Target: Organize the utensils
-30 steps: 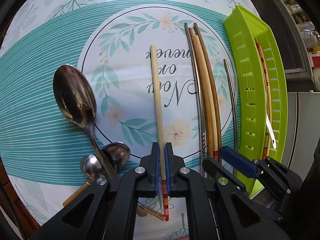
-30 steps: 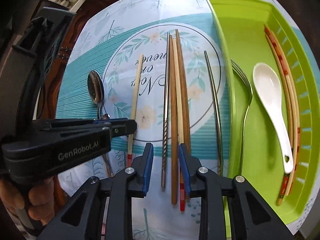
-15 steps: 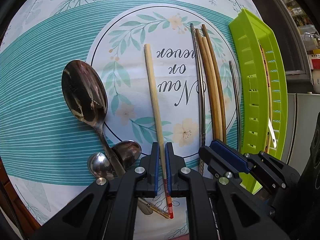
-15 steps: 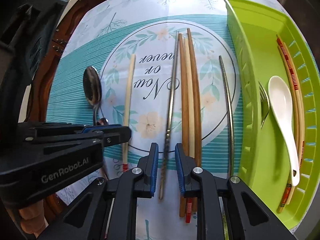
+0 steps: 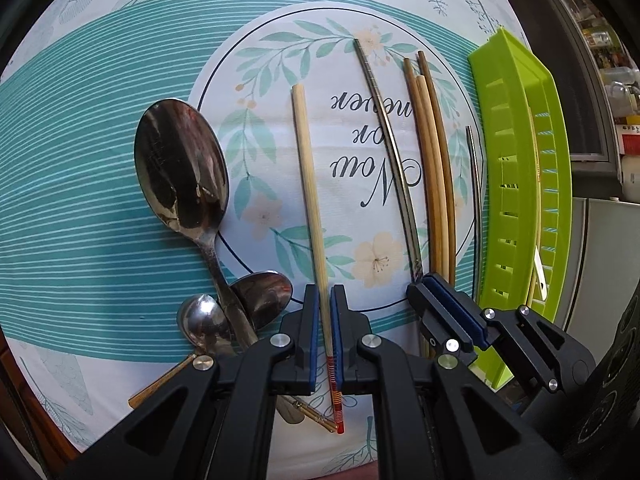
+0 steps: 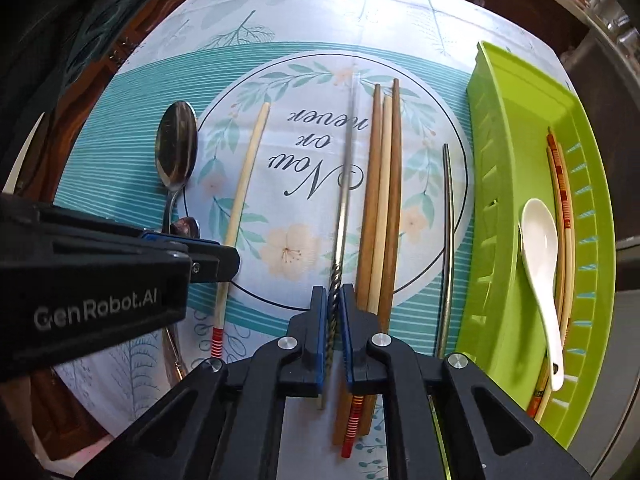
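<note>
Left gripper (image 5: 325, 334): jaws pressed together on the pale bamboo chopstick (image 5: 308, 184), pinching it near its red-striped end; the rest of the stick lies along the tablecloth (image 5: 80, 208).

Right gripper (image 6: 335, 334): jaws have just been closing, now pinching the twisted-handle metal chopstick (image 6: 345, 184) between the blue pads. The stick's far end looks blurred in the right wrist view.

Rest of the utensils:
- three brown wooden chopsticks (image 6: 382, 184) bunched just right of the metal one
- second metal chopstick (image 6: 449, 216) lying alone beside the green tray (image 6: 504, 168)
- large steel spoon (image 5: 182, 168) on the left, two smaller spoons (image 5: 236, 308) touching its handle
- inside the tray: white ceramic spoon (image 6: 542, 264) and a pair of red-banded chopsticks (image 6: 562, 200) along the far wall

Writing: "GenRobot.AI" on the left gripper's body, seen from the right wrist. Tablecloth print reads "Now or never", upside down in both views.
</note>
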A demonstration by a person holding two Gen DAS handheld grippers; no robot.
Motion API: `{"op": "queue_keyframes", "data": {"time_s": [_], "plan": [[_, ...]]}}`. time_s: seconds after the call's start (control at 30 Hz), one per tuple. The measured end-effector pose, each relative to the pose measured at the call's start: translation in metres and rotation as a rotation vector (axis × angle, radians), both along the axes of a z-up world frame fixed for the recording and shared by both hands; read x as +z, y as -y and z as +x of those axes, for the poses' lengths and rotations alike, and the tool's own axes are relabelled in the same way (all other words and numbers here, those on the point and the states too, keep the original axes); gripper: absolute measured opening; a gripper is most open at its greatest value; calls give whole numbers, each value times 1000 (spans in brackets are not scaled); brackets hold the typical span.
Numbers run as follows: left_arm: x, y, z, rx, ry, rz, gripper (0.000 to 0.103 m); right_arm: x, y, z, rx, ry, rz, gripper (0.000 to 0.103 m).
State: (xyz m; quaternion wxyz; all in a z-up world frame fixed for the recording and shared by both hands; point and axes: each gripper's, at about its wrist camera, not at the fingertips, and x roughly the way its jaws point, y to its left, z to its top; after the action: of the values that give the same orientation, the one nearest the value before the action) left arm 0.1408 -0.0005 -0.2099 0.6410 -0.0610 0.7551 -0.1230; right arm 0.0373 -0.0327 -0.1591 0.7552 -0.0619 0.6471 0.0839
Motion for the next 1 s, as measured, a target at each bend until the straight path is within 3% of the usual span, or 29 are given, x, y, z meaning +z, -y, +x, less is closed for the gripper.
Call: {"op": "queue_keyframes", "data": {"time_s": [0.1,0.2,0.33,0.5,1.0], "plan": [[2,4,-2,-22,12,22,5,0,12,2,-66,-33,69,5],[5,11,-4,-28,13,38,5,-4,41,4,-181,-109,229,5],[10,17,-4,-33,13,57,3,6,62,-2,-236,-118,327,5],[12,17,-6,17,-4,16,2,23,78,-7,-247,-96,391,4],[24,-4,-19,80,4,6,2,-4,44,-31,-110,-101,254,4]]}}
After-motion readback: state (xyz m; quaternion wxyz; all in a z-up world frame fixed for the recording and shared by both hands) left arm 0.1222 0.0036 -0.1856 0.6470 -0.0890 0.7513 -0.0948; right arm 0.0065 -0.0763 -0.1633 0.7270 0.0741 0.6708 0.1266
